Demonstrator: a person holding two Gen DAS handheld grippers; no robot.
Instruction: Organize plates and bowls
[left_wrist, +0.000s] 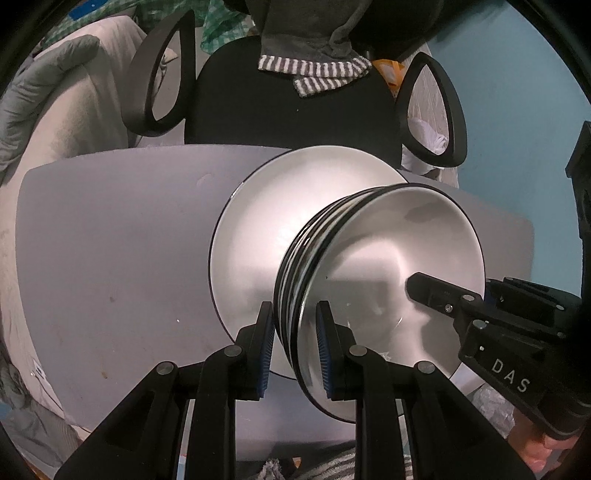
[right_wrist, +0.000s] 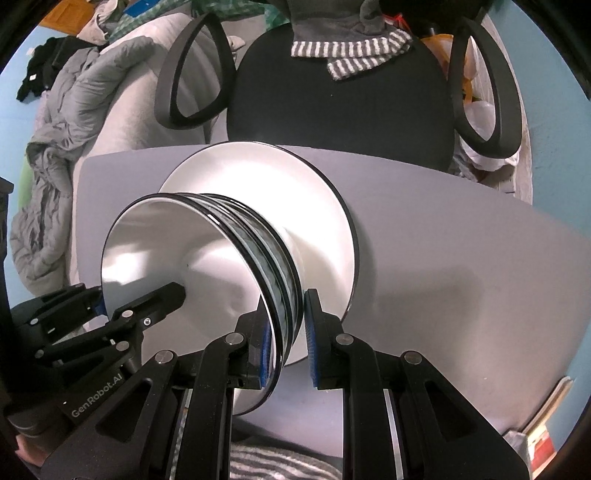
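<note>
Both claws are gripping the bowl stack (left_wrist: 369, 280) by opposite rims: left claw (left_wrist: 295, 347), right claw (right_wrist: 286, 338). It is hanging over a white plate (left_wrist: 258, 229) (on the grey worktop (left_wrist: 110, 240)).

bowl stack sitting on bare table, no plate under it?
No, the stack of bowls is over a large white plate on the grey table.

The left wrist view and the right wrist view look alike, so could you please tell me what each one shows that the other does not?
Only the left wrist view shows the letters DAS on the right gripper. Only the right wrist view shows black clothes and the GenRobot.AI lettering on the left gripper. Both show the stack of bowls gripped at opposite rims over the large plate, the table and the chair.
</note>
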